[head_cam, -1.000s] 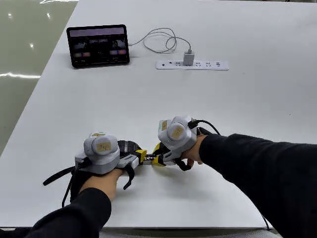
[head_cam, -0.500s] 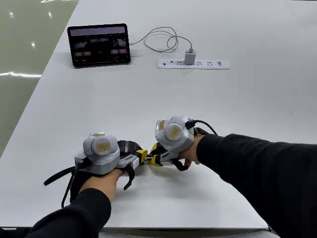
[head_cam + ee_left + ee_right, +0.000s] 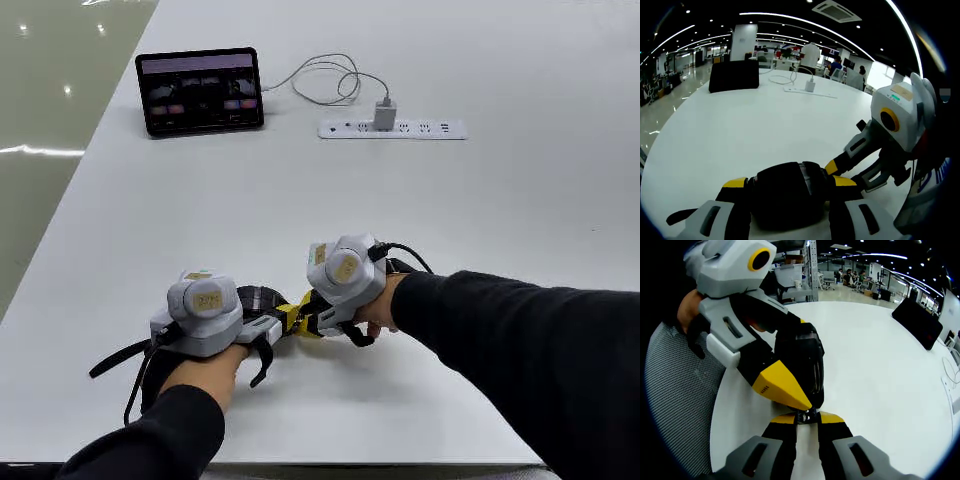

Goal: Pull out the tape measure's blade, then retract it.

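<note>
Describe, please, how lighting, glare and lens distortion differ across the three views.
Head view: even light, sharp, straight lines; glare streaks on the glossy floor. Left gripper view: fisheye bows the ceiling lights into arcs; the black tape measure shows little detail. Right gripper view: same bulge curves the table edge.

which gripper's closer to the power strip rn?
Right. The right gripper is on the near side of the table, roughly in line with the power strip; the left gripper meets it at the tape measure but sits farther left.
</note>
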Motion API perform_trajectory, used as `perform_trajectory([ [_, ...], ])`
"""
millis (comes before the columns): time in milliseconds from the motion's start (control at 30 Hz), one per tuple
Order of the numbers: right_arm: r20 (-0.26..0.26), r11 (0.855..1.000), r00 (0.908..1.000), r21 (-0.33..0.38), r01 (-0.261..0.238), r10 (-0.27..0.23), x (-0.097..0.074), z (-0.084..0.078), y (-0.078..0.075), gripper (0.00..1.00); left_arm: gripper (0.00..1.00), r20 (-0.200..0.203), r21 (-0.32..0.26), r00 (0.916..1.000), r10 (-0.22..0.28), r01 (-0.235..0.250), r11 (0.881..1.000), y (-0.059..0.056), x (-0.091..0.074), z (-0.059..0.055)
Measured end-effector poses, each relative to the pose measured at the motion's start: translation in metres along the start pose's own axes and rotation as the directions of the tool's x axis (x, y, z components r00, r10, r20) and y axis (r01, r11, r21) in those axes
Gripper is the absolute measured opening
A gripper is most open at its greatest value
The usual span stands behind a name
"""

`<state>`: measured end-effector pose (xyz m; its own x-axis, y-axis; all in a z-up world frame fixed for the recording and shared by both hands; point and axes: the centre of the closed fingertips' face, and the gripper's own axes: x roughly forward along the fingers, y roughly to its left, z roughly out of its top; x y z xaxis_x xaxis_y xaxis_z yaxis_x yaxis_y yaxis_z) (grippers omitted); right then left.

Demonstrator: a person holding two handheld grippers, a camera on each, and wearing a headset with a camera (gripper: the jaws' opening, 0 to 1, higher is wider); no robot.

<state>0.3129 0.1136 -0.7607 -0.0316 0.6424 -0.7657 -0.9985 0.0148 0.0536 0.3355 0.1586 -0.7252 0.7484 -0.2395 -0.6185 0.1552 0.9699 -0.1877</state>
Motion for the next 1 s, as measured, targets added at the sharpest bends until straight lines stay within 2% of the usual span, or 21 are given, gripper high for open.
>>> perform_trajectory([
  [500,0.033,0.999,0.9994,0.037,0.004,-0.005,-0.0038,-0.0019,-0.0007,0.12,0.6,0.012,0.005,0.9999,0.005,-0.005,1.0,0.0001,0.0007,0.0005],
  [800,0.022,1.0,0.9997,0.006,0.011,-0.011,-0.0047,-0.0011,-0.0004,0.12,0.6,0.012,0.003,0.9999,0.004,-0.004,1.0,0.0003,0.0007,0.0005],
  [933,0.035,1.0,0.9993,0.009,0.012,-0.013,-0.0052,-0.0016,-0.0007,0.12,0.6,0.012,0.002,0.9999,0.005,-0.005,1.0,0.0003,0.0003,0.0003],
  [1000,0.045,1.0,0.9989,-0.021,0.008,-0.007,-0.0054,-0.0009,-0.0002,0.11,0.59,0.011,0.001,0.9999,0.004,-0.004,1.0,0.0001,0.0,0.0002],
])
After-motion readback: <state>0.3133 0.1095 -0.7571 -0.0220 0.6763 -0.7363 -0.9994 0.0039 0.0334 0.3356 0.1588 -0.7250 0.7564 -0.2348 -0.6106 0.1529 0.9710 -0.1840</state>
